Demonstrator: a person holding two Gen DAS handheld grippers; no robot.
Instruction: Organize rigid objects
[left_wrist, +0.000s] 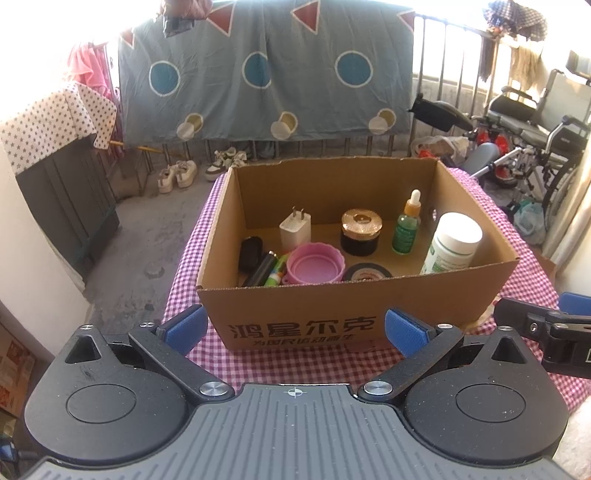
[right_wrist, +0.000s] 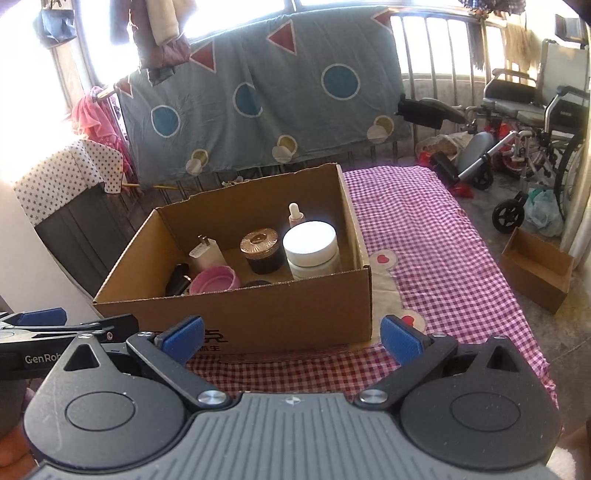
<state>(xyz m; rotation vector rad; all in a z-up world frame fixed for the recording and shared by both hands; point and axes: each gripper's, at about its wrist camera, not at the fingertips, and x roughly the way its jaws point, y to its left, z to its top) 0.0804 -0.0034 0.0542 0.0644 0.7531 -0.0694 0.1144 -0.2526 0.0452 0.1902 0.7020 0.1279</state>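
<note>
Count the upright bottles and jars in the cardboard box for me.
3: the gold-lidded dark jar mid-back, the green dropper bottle to its right, the big white-capped bottle at the right wall. The front wall may hide more.

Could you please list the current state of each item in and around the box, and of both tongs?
Brown cardboard box: open-topped, on the checked cloth.
White plug charger: upright, prongs up.
Black jar with gold lid: upright, lidded.
Green dropper bottle: upright, capped.
White plastic bottle: leaning, capped.
Pink collapsible cup: collapsed, opening up.
Left tongs: open, empty.
Right tongs: open, empty.
</note>
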